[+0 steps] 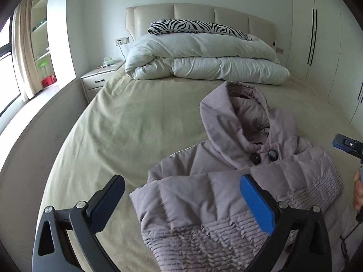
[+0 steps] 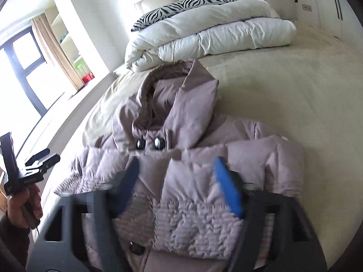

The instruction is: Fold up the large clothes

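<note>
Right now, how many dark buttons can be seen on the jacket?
3. Two sit side by side at the collar under the hood; one lower on the front near the hem. Folded fabric may hide more.

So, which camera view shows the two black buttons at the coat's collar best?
The left wrist view: the black buttons on the coat appear sharp and unblocked below the hood. The right wrist view shows both buttons too, more centred, but that picture is slightly blurred.

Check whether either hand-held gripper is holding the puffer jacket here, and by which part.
Nothing is held. The left hand-held gripper and right hand-held gripper both stand open above the folded puffer jacket, which lies free on the bed.
</note>
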Demonstrator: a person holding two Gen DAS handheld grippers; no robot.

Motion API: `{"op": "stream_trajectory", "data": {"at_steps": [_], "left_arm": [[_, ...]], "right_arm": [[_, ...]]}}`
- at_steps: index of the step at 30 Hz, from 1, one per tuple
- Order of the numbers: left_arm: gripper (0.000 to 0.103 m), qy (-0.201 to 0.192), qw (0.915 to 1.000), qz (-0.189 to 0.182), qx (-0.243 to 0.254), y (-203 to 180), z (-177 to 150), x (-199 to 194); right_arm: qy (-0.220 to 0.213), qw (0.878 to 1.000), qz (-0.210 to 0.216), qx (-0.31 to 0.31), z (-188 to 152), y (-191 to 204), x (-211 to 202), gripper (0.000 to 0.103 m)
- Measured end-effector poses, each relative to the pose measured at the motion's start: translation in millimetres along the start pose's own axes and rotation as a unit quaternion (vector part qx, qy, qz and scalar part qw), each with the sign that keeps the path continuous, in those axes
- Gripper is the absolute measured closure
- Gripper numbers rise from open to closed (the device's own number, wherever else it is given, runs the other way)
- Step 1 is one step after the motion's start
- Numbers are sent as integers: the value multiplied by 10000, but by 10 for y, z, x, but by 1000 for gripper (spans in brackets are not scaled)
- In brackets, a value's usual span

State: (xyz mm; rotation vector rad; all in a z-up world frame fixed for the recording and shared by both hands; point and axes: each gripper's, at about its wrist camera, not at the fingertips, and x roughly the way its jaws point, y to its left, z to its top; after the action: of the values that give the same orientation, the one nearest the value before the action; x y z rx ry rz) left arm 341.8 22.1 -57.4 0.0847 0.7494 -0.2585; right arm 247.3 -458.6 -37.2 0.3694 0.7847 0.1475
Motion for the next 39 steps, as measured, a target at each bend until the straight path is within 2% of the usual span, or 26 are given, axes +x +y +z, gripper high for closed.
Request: {"op": "stream_trajectory", "data": {"at_steps": [2,4,8,12,17,18,19,20,21,22,23,24,25,27,29,31,33,36,39], "left_arm": [[0,60,9998,-157,-113,60,195,195],[0,371,9963,-665,-387,151,371,501],[2,1038,9777,-1340,-1238,341,641,1146],[3,1370,9675,-1554,-1450,276,863,1600],[3,1708,9537,-1719,-1781,148,1041,2114],[4,1747,9516,-1748,-1826,114,1049,2210],[10,1779,9500,-1751,-1874,83,1049,2297],[14,1840,9474,-1759,-1942,66,1044,2388],[24,1916,9428,-1821,-2032,39,1026,2473],[38,1971,9373,-1929,-2128,9,1000,2539],[47,2012,9330,-2040,-2176,-21,978,2578],[66,2032,9320,-2106,-2138,-72,960,2584],[81,1957,9353,-2118,-2049,-121,955,2540],[89,1717,9415,-2195,-1897,-192,964,2354],[92,1469,9442,-2330,-1805,-216,970,2094],[92,1217,9448,-2473,-1773,-214,925,1772],[92,928,9511,-2488,-1580,-248,845,1388],[92,556,9612,-2420,-1203,-388,615,837],[92,336,9653,-2387,-1002,-508,261,386]], "right_arm": [[-181,9998,62,97,267,-91,84,8],[54,9995,80,300,541,-233,291,8],[674,9926,417,918,1002,-569,810,8],[955,9866,354,1277,1286,-823,1295,9],[1443,9776,313,1500,1470,-949,1924,11],[1512,9765,352,1494,1491,-938,2026,12],[1594,9756,350,1471,1512,-921,2129,14],[1673,9748,332,1436,1518,-900,2229,21],[1748,9746,303,1366,1525,-877,2339,29],[1835,9747,242,1252,1523,-838,2421,41],[1860,9757,216,1133,1516,-789,2474,54],[1809,9781,225,1004,1511,-729,2503,59],[1752,9804,218,870,1506,-668,2504,68],[1621,9846,143,643,1499,-571,2437,74],[1369,9896,128,411,1512,-471,2256,81],[1036,9946,110,40,1500,-320,1989,83],[702,9968,219,-302,1443,-127,1666,84],[262,9957,379,-803,1269,170,1145,85],[44,9921,537,-1135,976,386,709,85]]}}
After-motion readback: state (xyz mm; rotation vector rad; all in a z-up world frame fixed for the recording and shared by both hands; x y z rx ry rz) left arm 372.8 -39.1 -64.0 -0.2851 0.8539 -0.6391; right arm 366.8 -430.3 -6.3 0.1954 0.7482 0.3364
